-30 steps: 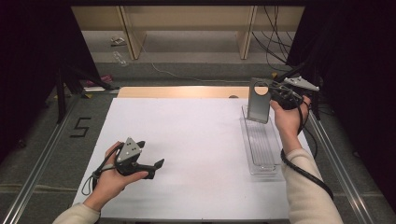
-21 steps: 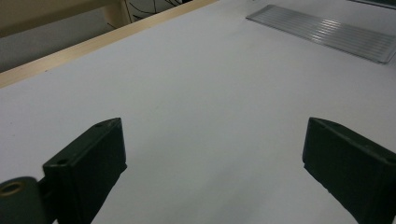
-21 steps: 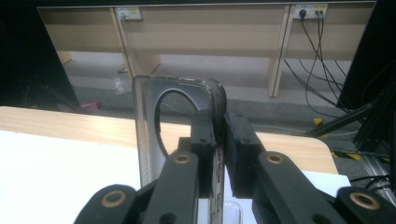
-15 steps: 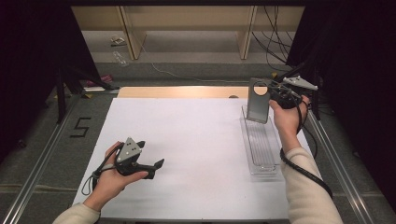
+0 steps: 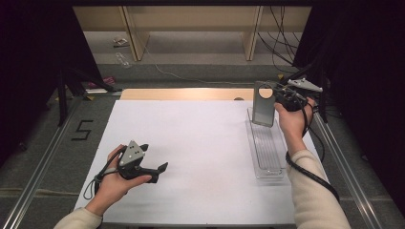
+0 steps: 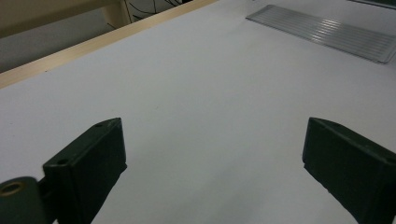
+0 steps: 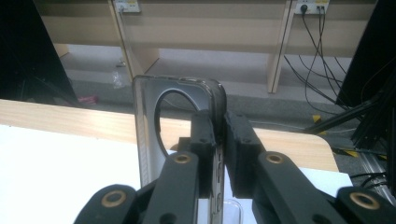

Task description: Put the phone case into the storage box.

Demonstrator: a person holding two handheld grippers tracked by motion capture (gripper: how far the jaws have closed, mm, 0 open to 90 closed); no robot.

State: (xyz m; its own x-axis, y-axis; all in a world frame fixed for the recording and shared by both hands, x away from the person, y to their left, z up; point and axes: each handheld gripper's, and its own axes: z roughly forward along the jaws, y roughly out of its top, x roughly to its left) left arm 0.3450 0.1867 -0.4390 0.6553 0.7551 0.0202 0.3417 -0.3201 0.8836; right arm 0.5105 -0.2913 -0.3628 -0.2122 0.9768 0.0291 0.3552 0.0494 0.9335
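Little has been moved since the earlier frame: phone case held edge-clamped by right gripper above far-right tray, where slippage is judged possible; left gripper is spread, empty.

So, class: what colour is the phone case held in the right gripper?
Translucent smoky grey, with a round cut-out; the phone case shows best in the right gripper view.

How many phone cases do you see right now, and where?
1. A translucent grey phone case with a round camera cutout is clamped upright in the right gripper, above the clear plastic tray at the white table's right side. The tray looks empty.
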